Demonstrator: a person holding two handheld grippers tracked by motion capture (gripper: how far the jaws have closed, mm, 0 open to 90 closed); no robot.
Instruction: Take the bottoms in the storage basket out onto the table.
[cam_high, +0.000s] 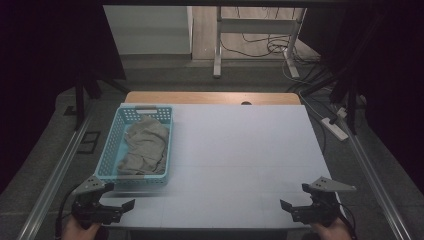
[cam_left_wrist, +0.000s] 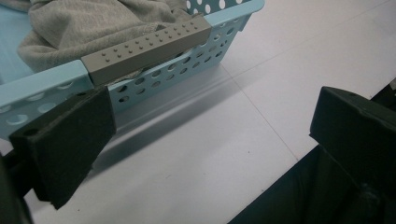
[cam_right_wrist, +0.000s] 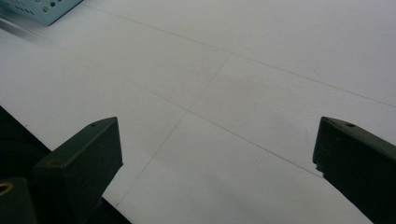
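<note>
Left gripper (cam_high: 131, 204): jaws wide, empty, beside your basket (cam_high: 111, 150).
Right gripper (cam_high: 284, 204): wide, empty.
Risk: snagging the cloth (cam_high: 145, 145) drags the basket across your desk (cam_high: 240, 150).

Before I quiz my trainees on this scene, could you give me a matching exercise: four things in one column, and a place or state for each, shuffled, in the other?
Things:
1. cloth
2. basket
3. left gripper
4. right gripper

Places or states:
A. open, at the table's near right corner
B. light blue, on the table's left side
C. grey, crumpled inside the basket
D. open, just in front of the basket's near end

Pairs: 1-C, 2-B, 3-D, 4-A
</note>
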